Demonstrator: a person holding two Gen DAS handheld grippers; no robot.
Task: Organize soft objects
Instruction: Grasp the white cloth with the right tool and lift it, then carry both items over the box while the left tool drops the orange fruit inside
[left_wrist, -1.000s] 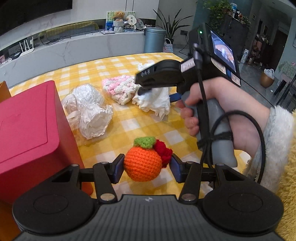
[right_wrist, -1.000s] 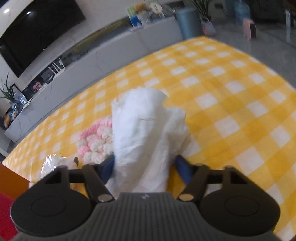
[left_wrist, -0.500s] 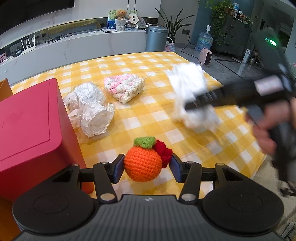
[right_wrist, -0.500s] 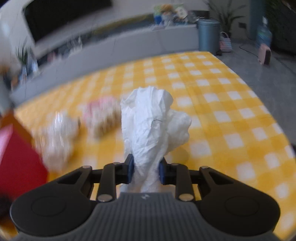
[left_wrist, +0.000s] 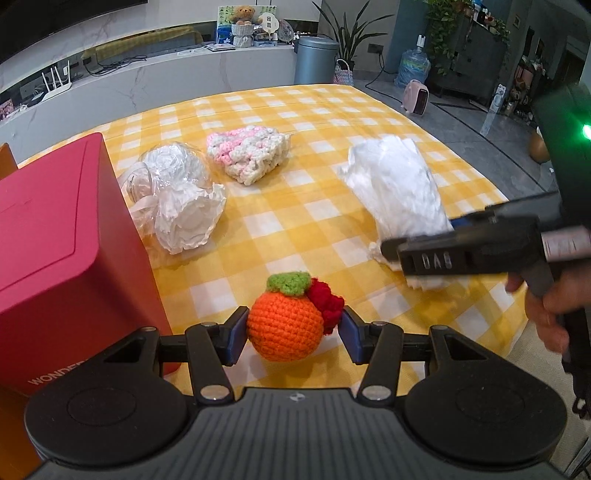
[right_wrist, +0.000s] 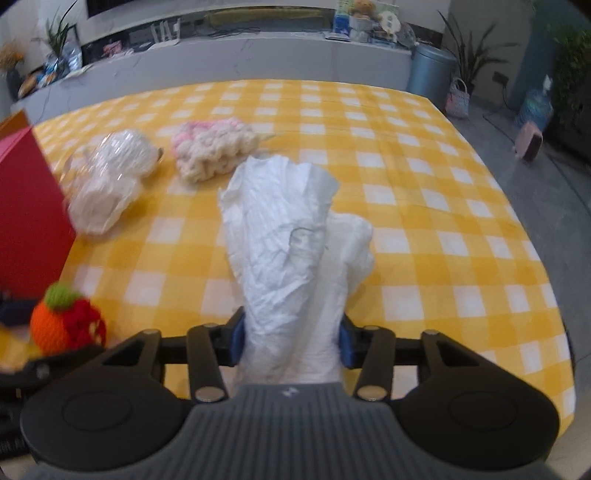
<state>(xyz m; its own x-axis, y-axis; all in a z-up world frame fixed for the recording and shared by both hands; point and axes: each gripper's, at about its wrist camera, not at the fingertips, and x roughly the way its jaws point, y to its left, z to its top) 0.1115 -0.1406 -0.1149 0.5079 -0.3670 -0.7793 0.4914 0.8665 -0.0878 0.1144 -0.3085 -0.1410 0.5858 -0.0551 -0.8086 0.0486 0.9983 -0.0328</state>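
A: Status? 
B: Left hand-held gripper (left_wrist: 291, 334) grips the orange (left_wrist: 284, 326); right hand-held gripper (right_wrist: 291, 341) grips the cloth (right_wrist: 291, 251). 
A: Remaining? 
B: Bundle (left_wrist: 177, 199) at 10 o'clock, knit (left_wrist: 247, 151) at 12, both on the table (left_wrist: 303, 221); nothing visibly stowed.

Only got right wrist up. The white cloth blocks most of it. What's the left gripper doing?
Observer: The left gripper holds the crocheted orange between its pads, low over the yellow checked tablecloth.
Operator: That red thing on my left edge, what is it?
Observer: A red box with a closed lid, standing right beside the left gripper.
Operator: Is my cloth off the table?
Observer: Left wrist shows the right gripper holding the white cloth near the table's right edge; whether its lower end touches, I cannot tell.
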